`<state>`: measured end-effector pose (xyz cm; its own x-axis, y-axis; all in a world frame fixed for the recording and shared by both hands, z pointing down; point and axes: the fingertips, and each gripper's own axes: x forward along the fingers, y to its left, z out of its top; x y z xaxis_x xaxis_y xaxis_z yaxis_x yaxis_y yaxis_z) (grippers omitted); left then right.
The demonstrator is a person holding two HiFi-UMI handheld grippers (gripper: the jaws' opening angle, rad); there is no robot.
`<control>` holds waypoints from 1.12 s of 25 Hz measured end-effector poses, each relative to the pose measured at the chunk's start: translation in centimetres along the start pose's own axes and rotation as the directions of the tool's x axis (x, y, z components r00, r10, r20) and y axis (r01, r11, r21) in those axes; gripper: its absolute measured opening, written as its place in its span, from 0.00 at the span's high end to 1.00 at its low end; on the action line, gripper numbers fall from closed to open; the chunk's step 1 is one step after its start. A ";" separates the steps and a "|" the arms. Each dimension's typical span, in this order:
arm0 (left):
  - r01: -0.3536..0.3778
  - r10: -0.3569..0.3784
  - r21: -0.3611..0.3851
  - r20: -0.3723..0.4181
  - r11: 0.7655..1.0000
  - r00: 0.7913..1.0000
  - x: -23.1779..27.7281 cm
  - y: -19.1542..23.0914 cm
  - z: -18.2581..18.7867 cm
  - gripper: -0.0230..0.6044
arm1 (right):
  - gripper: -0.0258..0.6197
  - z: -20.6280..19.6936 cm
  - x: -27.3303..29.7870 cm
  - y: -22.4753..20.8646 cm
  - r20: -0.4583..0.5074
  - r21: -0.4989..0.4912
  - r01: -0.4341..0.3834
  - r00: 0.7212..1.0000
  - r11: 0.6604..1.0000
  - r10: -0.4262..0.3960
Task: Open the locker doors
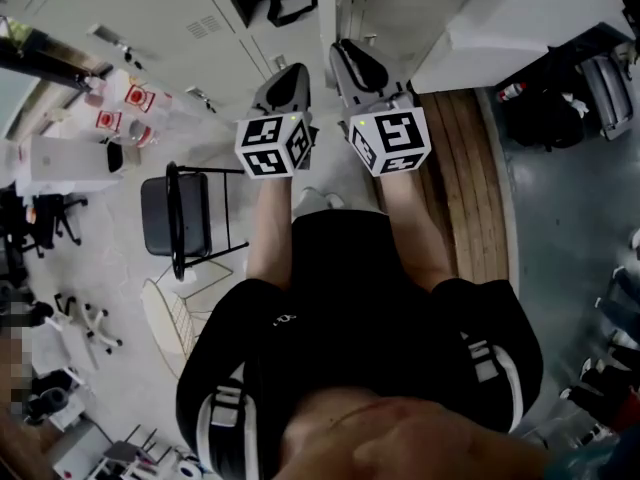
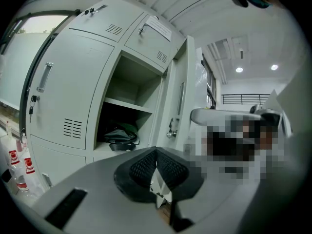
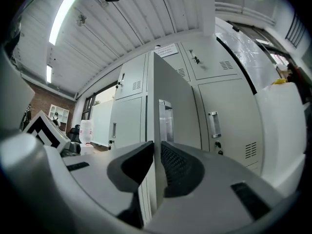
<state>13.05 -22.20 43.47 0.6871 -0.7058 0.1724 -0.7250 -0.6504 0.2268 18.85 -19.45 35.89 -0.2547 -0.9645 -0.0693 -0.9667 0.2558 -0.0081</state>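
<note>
A bank of pale grey lockers (image 1: 215,18) stands in front of me. One locker door (image 3: 165,116) hangs open, edge-on in the right gripper view. My right gripper (image 3: 157,149) is shut on that door's edge, and the sheet fills the gap between both ribbed pads. In the head view the right gripper (image 1: 346,56) reaches to the door edge (image 1: 325,13). My left gripper (image 1: 289,76) hovers just left of it. Its jaws (image 2: 156,153) are shut with nothing held. The left gripper faces the open compartment (image 2: 127,108) and the swung-out door (image 2: 179,101).
A dark bag (image 2: 119,135) lies on the open locker's lower shelf. Closed lockers with handles (image 3: 229,116) flank the door. A black folding chair (image 1: 178,213) stands at my left, and bottles (image 1: 128,103) are beyond it. A wooden platform (image 1: 465,183) runs along my right.
</note>
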 end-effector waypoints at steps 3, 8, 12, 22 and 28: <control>0.028 -0.028 -0.002 -0.013 1.000 1.000 0.6 -1.5 -0.7 0.95 | 0.87 0.1 -1.4 -1.3 0.005 0.002 0.033 0.999 0.999 -0.033; 0.064 -0.064 -0.006 -0.027 0.998 0.998 1.2 -3.5 -1.6 0.95 | 0.90 0.4 -3.6 -4.1 0.009 0.006 0.112 0.994 0.994 -0.112; 0.082 -0.082 -0.002 -0.030 0.997 0.996 1.6 -4.4 -1.7 0.95 | 0.90 0.4 -5.0 -6.5 0.008 0.013 0.178 0.984 0.984 -0.179; 0.110 -0.109 0.021 -0.044 0.994 0.993 2.6 -5.3 -1.5 0.95 | 0.91 0.5 -6.8 -10.9 0.016 0.038 0.301 0.953 0.953 -0.301; 0.125 -0.124 0.024 -0.044 0.992 0.991 3.2 -5.7 -1.2 0.95 | 0.91 0.8 -7.1 -11.6 0.012 0.032 0.315 0.949 0.948 -0.316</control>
<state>19.46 -20.43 43.88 0.7731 -0.6067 0.1847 -0.6342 -0.7400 0.2240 31.87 -15.55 35.71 0.0641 -0.9951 -0.0749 -0.9964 -0.0596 -0.0610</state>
